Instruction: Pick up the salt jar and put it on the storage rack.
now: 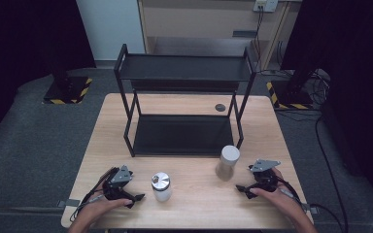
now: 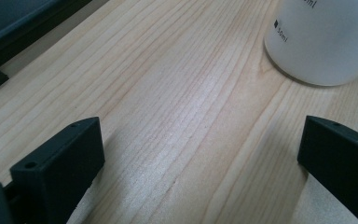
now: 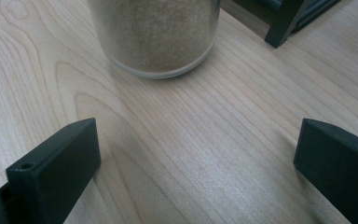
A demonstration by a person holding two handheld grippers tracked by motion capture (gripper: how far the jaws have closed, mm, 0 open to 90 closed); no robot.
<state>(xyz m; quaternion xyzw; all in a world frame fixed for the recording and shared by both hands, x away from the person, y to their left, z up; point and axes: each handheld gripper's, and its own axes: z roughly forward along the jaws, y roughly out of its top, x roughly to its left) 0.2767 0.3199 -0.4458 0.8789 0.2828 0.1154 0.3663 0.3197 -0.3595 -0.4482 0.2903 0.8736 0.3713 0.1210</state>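
A short white jar with a shiny metal lid (image 1: 161, 186) stands near the table's front edge, its base (image 2: 324, 42) just ahead of my left gripper's right jaw. My left gripper (image 1: 135, 199) rests on the wood left of it, open, jaws wide apart (image 2: 200, 158). A taller jar of tan grains with a grey lid (image 1: 227, 162) stands right of centre; its lower wall (image 3: 156, 35) sits ahead of my right gripper. That right gripper (image 1: 243, 190) lies open on the table (image 3: 198, 161), nothing between its jaws.
A black two-tier metal shelf rack (image 1: 184, 109) stands on the back half of the wooden table (image 1: 194, 208); one of its feet (image 3: 284, 23) is close to the tan jar. A round cable grommet (image 1: 220, 107) sits behind it. Floor stands and cables flank the table.
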